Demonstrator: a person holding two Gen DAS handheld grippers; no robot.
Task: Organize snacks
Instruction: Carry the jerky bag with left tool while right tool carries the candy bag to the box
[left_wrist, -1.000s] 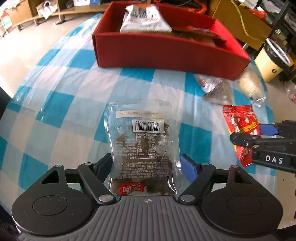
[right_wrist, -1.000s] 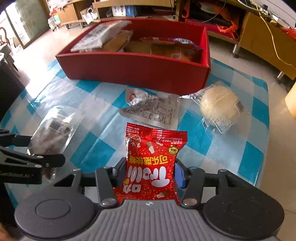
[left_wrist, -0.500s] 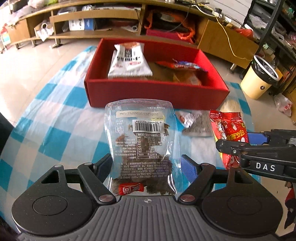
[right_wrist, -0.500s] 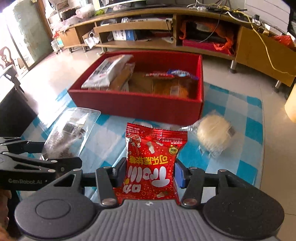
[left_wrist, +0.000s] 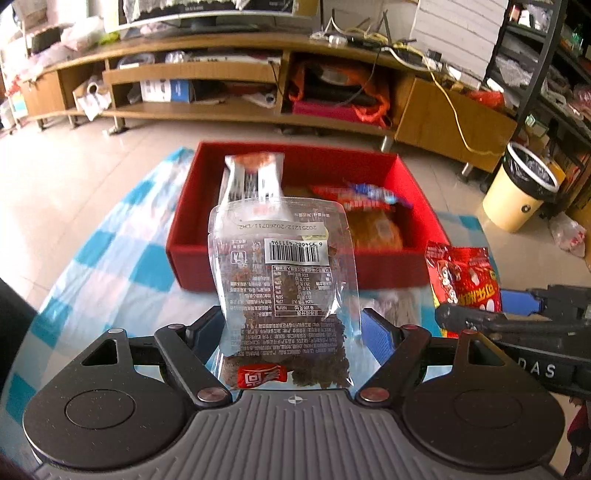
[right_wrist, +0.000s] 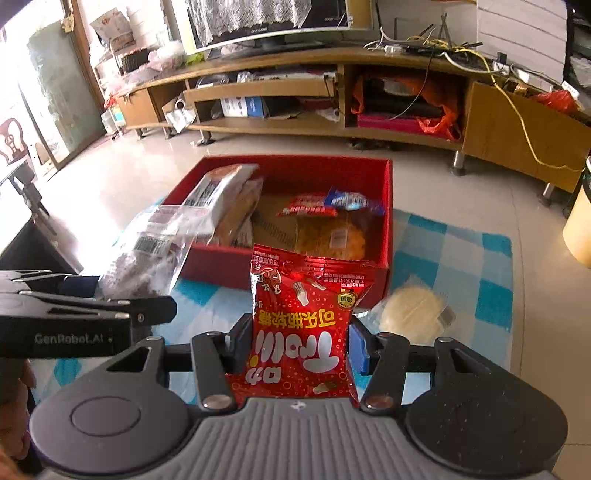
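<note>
Two packets, clear packet (left_wrist: 284, 295) between left jaws, red packet (right_wrist: 301, 328) between right, both clenched.

Left wrist view: looks forward and down along the left gripper (left_wrist: 291, 328), close above the checked tabletop (left_wrist: 122, 266). Right wrist view: a matching angle from the right gripper (right_wrist: 301, 341), set further right. Both share the red box (left_wrist: 192, 258) and the wooden shelving (right_wrist: 266, 88) behind; each sees the other gripper.
</note>
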